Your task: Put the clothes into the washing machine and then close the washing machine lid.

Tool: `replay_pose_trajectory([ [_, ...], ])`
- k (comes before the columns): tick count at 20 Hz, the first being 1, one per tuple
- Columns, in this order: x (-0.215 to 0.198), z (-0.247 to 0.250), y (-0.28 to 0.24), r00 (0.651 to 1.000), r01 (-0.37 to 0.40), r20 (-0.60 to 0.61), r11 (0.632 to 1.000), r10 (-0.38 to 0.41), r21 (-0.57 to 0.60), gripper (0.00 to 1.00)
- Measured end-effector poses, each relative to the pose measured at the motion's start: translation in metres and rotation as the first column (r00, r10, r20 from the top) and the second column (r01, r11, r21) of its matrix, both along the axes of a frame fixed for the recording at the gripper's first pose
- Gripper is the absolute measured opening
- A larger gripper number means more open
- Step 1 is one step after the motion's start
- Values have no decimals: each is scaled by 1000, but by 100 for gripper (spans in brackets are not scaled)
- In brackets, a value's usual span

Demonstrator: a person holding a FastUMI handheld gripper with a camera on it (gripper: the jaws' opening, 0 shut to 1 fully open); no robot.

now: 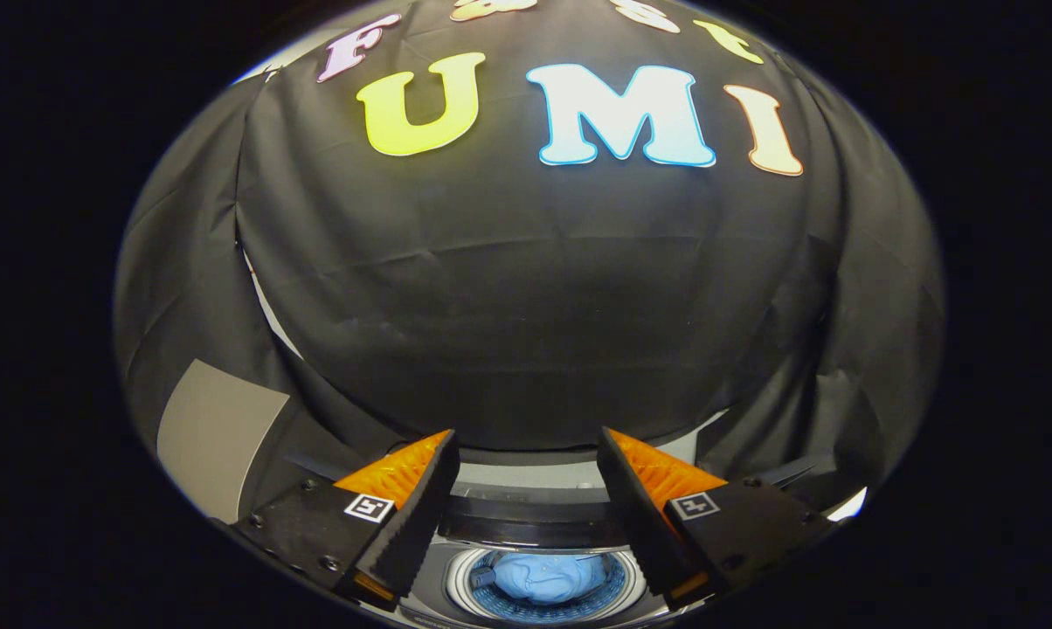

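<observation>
**Tongs wide open, holding nothing**

The gripper (526,454) has its fingers spread well apart, touching nothing. Between and below them sits the washing machine (535,524), lid up, with bunched light-blue clothes (545,577) in the drum, lump stretched side to side.

Tongs (526,454) spread apart, apparently holding nothing.
</observation>
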State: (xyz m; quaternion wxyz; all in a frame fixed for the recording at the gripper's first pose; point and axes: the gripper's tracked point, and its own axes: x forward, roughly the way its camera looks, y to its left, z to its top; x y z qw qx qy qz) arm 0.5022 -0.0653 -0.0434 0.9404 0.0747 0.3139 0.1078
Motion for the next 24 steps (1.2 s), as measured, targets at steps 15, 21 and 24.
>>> replay_pose_trajectory([
  [15,-26,2,1,994,14,105,1000,-14,5,99],
  [21,-62,1,-2,988,21,153,1000,-22,5,99],
  [24,-73,0,-2,983,21,184,1000,-22,6,99],
])
